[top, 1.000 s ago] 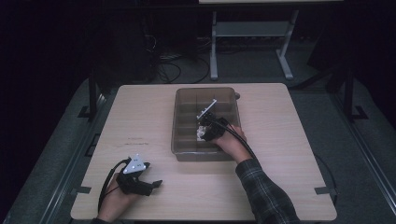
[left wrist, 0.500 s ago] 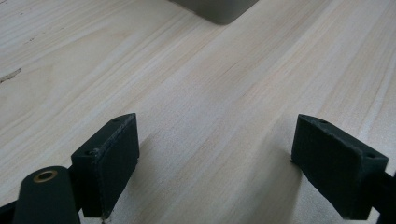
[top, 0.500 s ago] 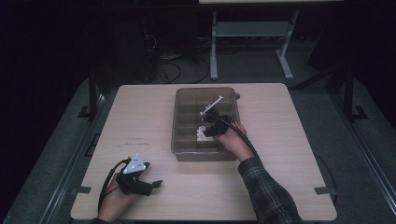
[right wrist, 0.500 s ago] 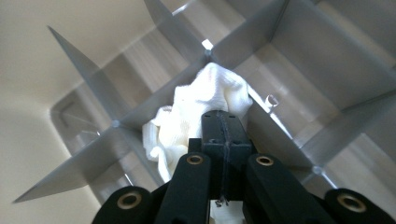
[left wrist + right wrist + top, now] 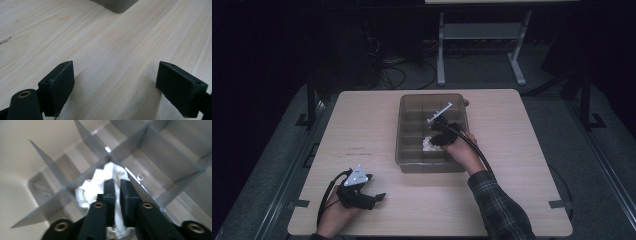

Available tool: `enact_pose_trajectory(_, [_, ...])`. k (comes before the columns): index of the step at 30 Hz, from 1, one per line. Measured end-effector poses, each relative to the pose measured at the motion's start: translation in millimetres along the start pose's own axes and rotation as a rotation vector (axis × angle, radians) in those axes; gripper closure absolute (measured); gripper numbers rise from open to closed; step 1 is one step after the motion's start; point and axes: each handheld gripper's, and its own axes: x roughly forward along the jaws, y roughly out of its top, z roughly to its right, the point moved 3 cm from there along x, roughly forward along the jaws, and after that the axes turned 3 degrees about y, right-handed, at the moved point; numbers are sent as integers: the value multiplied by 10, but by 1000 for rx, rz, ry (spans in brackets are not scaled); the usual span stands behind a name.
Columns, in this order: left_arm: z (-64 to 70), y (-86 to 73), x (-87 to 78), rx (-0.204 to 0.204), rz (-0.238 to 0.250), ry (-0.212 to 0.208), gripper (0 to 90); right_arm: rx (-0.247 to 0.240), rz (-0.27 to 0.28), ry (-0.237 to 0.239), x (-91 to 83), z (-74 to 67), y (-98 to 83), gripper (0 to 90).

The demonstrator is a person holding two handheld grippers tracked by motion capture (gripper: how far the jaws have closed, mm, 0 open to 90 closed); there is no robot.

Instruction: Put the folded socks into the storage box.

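A clear grey divided box (image 5: pixel 401 135) stands in the middle of the wooden table. A crumpled white cloth (image 5: pixel 428 145) lies in one of its near compartments. My right gripper (image 5: pixel 438 140) reaches down into that compartment. In the right gripper view its jaws (image 5: pixel 117 182) have just been opening slightly, and they still stand close together with a fold of the white cloth (image 5: pixel 96 183) pinched between the pads. My left gripper (image 5: pixel 379 196) rests at the table's near left, and in its own view (image 5: pixel 115 82) the jaws stand wide apart over bare wood.
The box's thin dividers (image 5: pixel 87 137) rise close around the right jaws. A corner of the box (image 5: pixel 117 5) lies ahead of the left gripper. A metal stand (image 5: pixel 477 45) and cables sit on the dark floor beyond the table.
The right hand has shifted slightly inside the box, with the cloth staying in the same compartment. The left gripper has kept still.
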Motion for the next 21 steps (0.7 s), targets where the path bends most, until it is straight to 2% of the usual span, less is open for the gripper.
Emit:
enact_pose_trajectory(5, [1, 0, -2, 0, -2, 0, 146, 45, 68, 34, -174, 48, -40, 618])
enact_pose_trajectory(10, [2, 1, -1, -1, -1, 0, 146, 54, 152, 31, -404, 81, -117, 444])
enact_pose_trajectory(13, [2, 1, -2, -1, -1, 0, 146, 52, 153, 17, -487, 84, -157, 352])
enact_pose_trajectory(18, [3, 1, -1, 0, -1, 0, 146, 67, 187, 9, -614, 80, -216, 206])
enact_pose_trajectory(21, [3, 1, -1, -1, -1, 0, 145, 75, 185, -12, -653, 73, -241, 156])
